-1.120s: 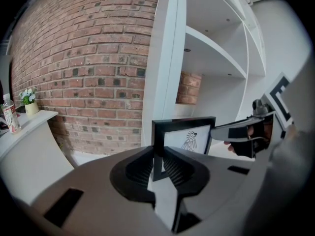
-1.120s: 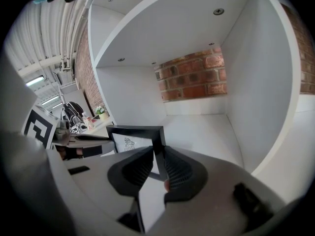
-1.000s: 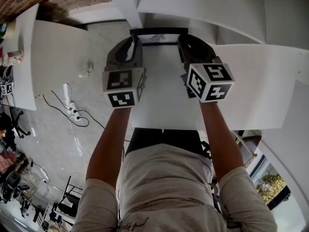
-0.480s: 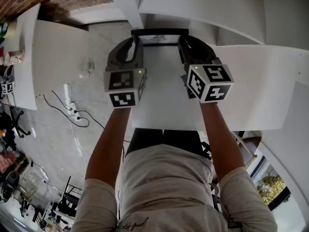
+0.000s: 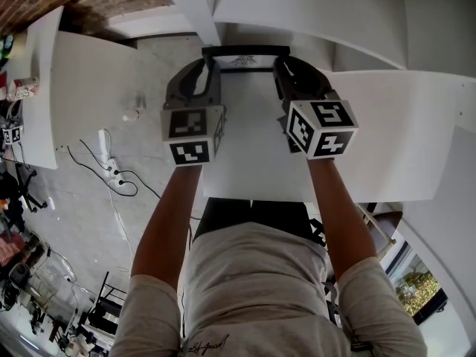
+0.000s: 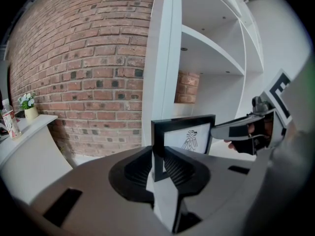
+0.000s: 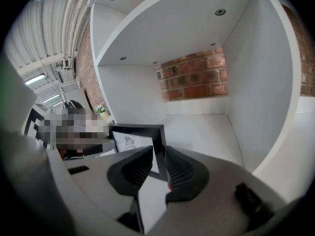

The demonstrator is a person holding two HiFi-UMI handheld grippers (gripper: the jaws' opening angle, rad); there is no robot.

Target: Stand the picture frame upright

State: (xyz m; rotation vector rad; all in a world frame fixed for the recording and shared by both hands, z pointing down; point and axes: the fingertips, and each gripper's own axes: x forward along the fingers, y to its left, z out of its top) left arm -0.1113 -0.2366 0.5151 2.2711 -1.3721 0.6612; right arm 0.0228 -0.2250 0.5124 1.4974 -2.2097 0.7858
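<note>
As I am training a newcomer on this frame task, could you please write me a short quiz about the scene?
1. True or false: the picture frame lies flat, face down.
2. Which frame edge does the left gripper clamp? A left, B right, C top.
3. Fill in: the wall beside the white shelving is made of ___.
Key: 1 false, it stands upright; 2 A; 3 brick.
</note>
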